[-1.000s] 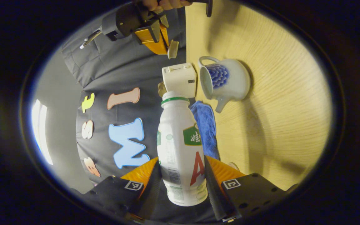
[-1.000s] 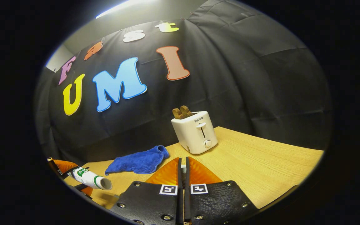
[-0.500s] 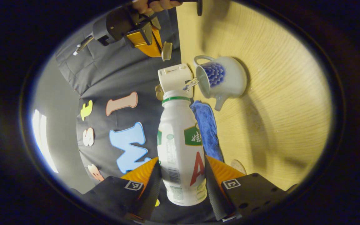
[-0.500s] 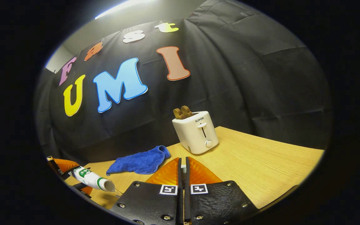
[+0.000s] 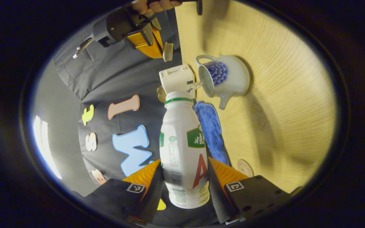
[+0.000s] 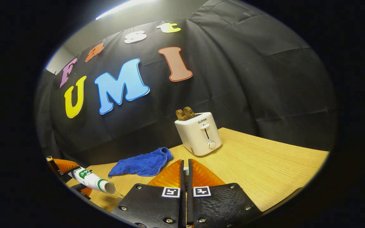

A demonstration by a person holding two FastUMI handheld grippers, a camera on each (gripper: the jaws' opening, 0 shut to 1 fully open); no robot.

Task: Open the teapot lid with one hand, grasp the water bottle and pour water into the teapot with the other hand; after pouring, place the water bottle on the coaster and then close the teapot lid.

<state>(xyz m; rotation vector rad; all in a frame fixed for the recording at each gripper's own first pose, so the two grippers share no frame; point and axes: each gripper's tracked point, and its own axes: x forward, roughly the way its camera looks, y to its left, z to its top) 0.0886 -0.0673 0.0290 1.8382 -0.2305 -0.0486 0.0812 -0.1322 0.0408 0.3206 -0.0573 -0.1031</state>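
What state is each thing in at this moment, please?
water bottle: uncapped, tipped over, pouring, gripped by the left tongs
teapot: open, upright, taking water
teapot lid: off, held aloft in the right tongs
toaster: upright, bread sticking out
blue cloth: crumpled on the table
coaster: bare

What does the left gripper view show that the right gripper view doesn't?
Left gripper view: open teapot taking a water stream, the coaster, and the right claw holding the lid.
Right gripper view: the front of the toaster, with lever and dial.
Shared: tilted water bottle in the left claw, blue cloth, toaster, table.
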